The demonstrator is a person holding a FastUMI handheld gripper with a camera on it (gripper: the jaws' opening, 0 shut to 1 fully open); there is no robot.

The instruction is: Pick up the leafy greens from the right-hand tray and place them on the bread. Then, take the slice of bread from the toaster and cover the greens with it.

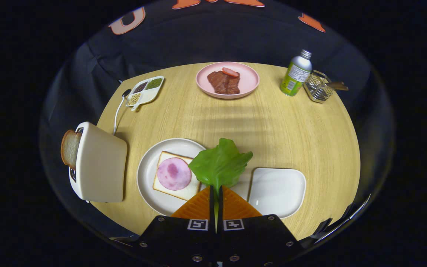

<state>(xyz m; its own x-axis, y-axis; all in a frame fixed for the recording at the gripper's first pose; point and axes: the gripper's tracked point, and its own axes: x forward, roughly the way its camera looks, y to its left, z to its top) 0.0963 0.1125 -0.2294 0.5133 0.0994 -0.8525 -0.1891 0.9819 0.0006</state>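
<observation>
My gripper [216, 190] is shut on the stem of a green lettuce leaf [221, 163], which hangs just ahead of the fingers, above the gap between the round white plate [150, 193] and the white tray [277, 191]. On the plate lies a slice of bread [163, 185] topped with a round pink ham slice [174, 173], left of the leaf. A white toaster [100, 165] stands further left with a toasted bread slice [69, 147] sticking out of its slot. The tray right of the fingers holds nothing.
At the back of the round wooden table [272, 126] are a pink plate [248, 79] with meat, a green-labelled bottle [296, 74], a wire basket [319, 88] and a divided dish [146, 91] of grains. A toaster cord [118, 111] runs behind the toaster.
</observation>
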